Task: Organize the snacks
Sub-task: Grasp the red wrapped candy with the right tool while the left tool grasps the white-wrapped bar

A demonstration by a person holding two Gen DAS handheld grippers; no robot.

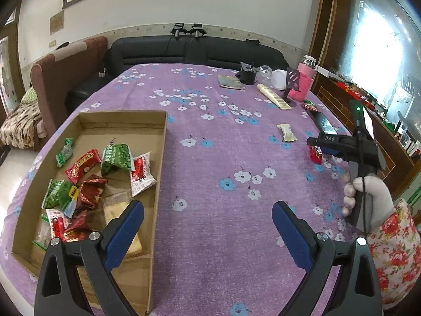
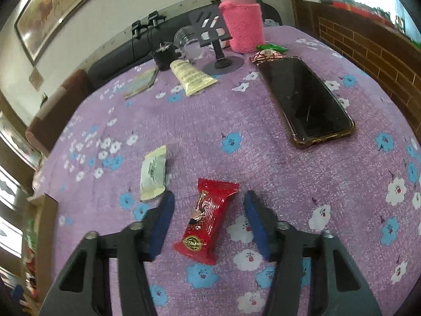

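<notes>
Black phone beyond red snack packet

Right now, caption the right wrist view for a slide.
Right gripper open astride a red snack bar on the floral tablecloth.

A: Beside the cardboard box, what hides the pale snack?

B: The left gripper covers its near end. The pink flask is cut off by the top edge, and print on the cream packet is blurred.
</notes>
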